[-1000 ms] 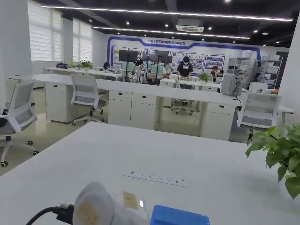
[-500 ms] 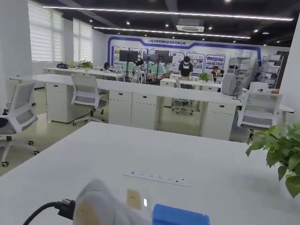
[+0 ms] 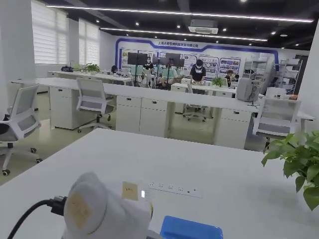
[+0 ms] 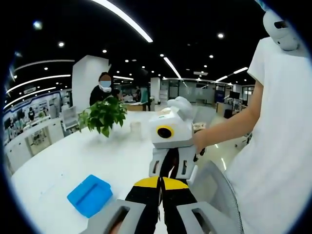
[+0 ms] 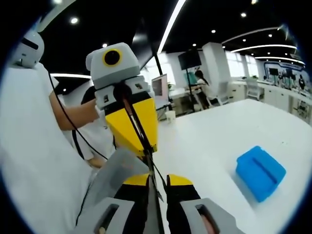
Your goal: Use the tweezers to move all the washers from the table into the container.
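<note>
We judge this to be the opening step: getting the tweezers [image 5: 145, 146] settled, with no washer picked up yet. The left claw [image 4: 160, 187] and the right claw [image 5: 157, 187] point at each other nose to nose, raised above the worktop [image 4: 122, 156]. The thin dark tweezers run straight from between one pair of jaws to between the other. Both pairs of jaws are drawn together to a narrow slit around that thin metal; which claw carries the load we cannot tell.

The blue container [image 4: 90, 195] lies flat on the worktop. It sits below and to the left of the left claw in the left gripper view, and below and to the right of the right claw in the right gripper view, well apart from both. Where the washers lie we cannot tell.

Next, as we see it, one claw needs a firm hold on the tweezers' shank with the tips left free. The other claw then lets go, and the tool tilts down toward the worktop.

The person's hand [image 4: 200, 141] grips the right gripper from behind, with the forearm reaching in from a white sleeve, roughly level.
</note>
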Tool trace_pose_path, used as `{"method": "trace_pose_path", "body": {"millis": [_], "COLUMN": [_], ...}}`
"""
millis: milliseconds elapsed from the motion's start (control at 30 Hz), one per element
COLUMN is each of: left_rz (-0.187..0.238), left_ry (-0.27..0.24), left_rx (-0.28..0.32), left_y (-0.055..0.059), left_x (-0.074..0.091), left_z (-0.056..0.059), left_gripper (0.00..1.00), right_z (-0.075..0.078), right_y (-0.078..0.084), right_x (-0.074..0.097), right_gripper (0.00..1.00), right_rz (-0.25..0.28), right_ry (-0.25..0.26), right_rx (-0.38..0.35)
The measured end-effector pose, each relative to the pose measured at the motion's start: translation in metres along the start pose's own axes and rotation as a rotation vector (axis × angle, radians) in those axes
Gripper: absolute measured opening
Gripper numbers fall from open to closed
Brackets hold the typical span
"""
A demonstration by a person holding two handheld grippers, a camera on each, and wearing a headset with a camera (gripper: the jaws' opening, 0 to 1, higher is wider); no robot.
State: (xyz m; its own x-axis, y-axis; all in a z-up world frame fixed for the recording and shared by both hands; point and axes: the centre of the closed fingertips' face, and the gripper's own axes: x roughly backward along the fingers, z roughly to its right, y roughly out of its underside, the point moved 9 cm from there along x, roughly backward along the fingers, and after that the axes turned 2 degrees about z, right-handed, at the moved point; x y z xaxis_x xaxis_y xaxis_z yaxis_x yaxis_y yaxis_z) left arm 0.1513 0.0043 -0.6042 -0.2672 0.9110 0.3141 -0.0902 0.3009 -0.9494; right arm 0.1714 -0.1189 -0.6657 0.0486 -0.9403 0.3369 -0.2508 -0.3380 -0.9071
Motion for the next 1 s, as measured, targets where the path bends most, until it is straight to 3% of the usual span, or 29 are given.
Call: {"method": "trace_pose_path", "body": {"millis": [367,467,1000], "left_rz": [0.005,0.034,0.056], "left_ry": [0.002,0.006,0.018], "left_rx": [-0.001,0.011,0.002], "left_y": [-0.001,-0.005,-0.016], "left_x": [0.002,0.003,0.011], "left_z": [-0.002,-0.002,-0.003], "left_gripper": [0.00,0.00,0.00], "right_z": [0.000,0.001,0.002], "right_y": [-0.002,0.001,0.010], "right_x": [0.000,0.001,0.000], "right_gripper": [0.15,0.18,0.14], "right_rz": [0.013,0.003,-0.023], "right_ry": [0.013,0.025,0.018], "right_rx": [-0.008,-0.014,-0.018]}}
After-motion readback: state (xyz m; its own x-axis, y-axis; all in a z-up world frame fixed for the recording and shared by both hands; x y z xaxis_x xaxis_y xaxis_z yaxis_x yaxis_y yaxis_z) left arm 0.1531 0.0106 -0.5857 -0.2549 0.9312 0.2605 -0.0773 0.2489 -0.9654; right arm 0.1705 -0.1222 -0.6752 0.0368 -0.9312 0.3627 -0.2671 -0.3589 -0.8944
